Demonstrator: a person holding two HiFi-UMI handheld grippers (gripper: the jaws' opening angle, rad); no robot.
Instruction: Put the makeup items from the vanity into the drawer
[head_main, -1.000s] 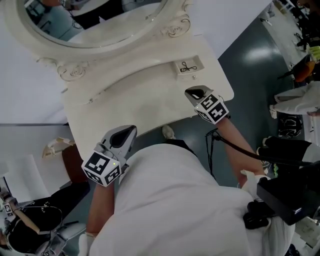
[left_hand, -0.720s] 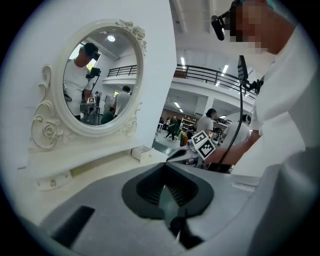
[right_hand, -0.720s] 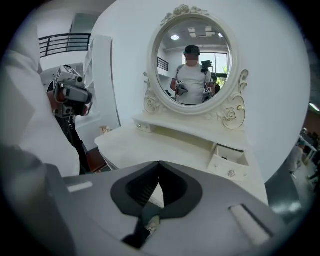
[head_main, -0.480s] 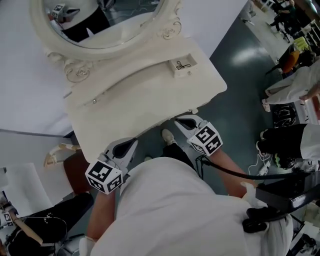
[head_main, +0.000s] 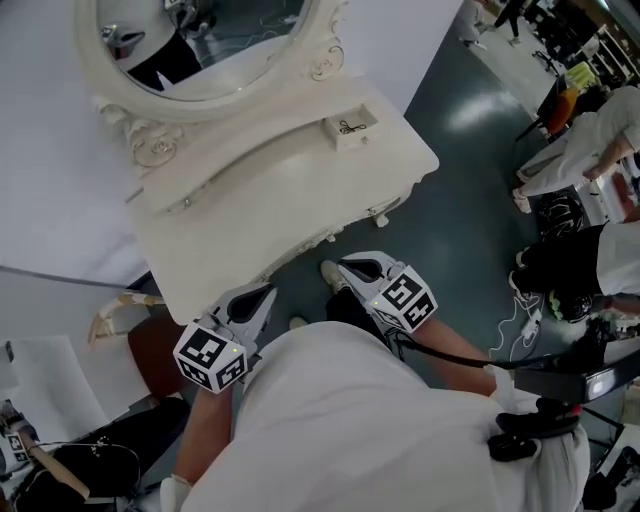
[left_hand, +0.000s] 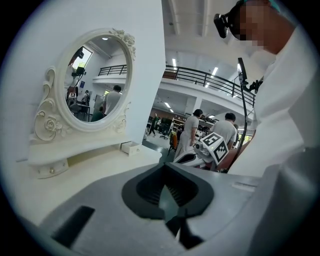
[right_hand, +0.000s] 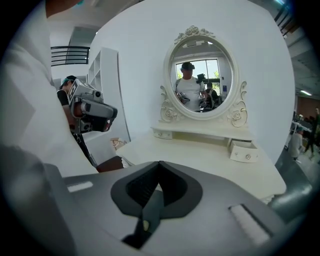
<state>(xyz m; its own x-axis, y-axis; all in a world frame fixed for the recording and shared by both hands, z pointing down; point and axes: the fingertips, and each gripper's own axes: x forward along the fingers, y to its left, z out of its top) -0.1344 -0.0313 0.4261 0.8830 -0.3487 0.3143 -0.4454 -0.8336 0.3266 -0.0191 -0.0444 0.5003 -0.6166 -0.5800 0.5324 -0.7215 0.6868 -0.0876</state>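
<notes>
- The left gripper (left_hand: 161, 169) filled the foreground, jaws pressed together with nothing between them.
- Beyond it lay a cream counter (left_hand: 95, 172), with an ornate oval mirror (left_hand: 95, 80) and a small drawer (left_hand: 131, 148).
- The right gripper (left_hand: 183, 158) hung just right of centre.

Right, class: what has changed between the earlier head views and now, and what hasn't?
The right gripper has drawn back from over the front edge of the vanity top towards the person's body; the left gripper barely moved. Nothing was picked up or released. The small drawer stays open, a dark item inside.
</notes>
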